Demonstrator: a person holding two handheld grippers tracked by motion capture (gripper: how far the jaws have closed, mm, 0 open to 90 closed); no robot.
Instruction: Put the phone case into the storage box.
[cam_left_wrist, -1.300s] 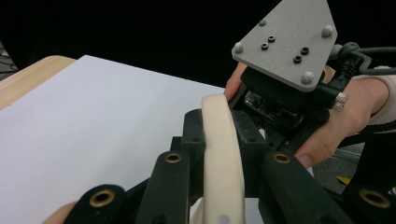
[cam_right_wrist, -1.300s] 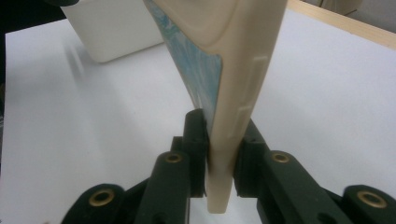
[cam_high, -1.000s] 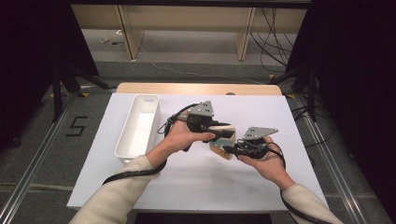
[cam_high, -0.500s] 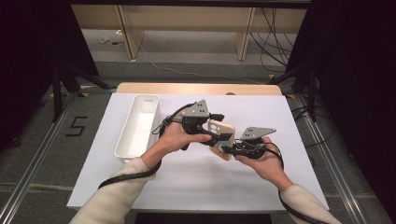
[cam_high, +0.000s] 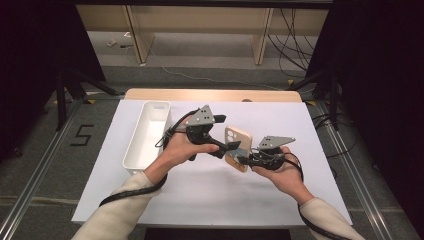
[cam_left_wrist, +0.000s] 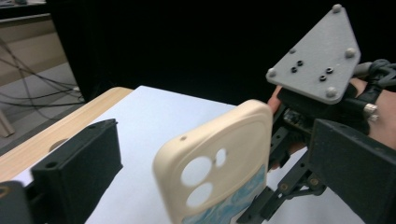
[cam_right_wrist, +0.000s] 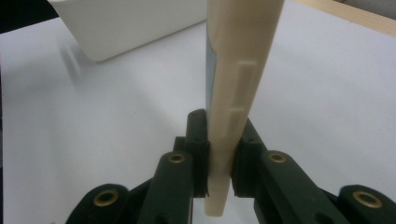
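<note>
- The white sheet (cam_high: 210, 190) covers most of the desk (cam_high: 165, 94); a strip of bare wood shows along the far edge. The sheet's near part, below both hands, lies open, and so does the right side beyond the right hand.
- A white tray (cam_high: 146, 135) lies lengthwise at the left of the sheet, its near end just beside the left wrist; the left gripper's cable loops between the tray and that hand.
- The phone case (cam_high: 238, 146) is held above the middle of the sheet, between the two grippers, tilted with its top toward the far side.
- The right gripper (cam_high: 243, 160) has its fingers clamped on the case's lower edge: in the right gripper view the two black pads press on either face of the thin cream case (cam_right_wrist: 233, 93), which rises edge-on above them.
- The left gripper (cam_high: 227, 132) has just been opening; its fingers stand wide apart, one on each side of the case, touching neither face, as the left gripper view shows.
- The case (cam_left_wrist: 219, 172) is cream with rounded corners, two round camera holes and a smaller one, and a blue-and-white pattern on its lower half. Raised side buttons show on its edge.
- Writing: a dark "5" (cam_high: 81, 135) is marked on the floor left of the desk.
</note>
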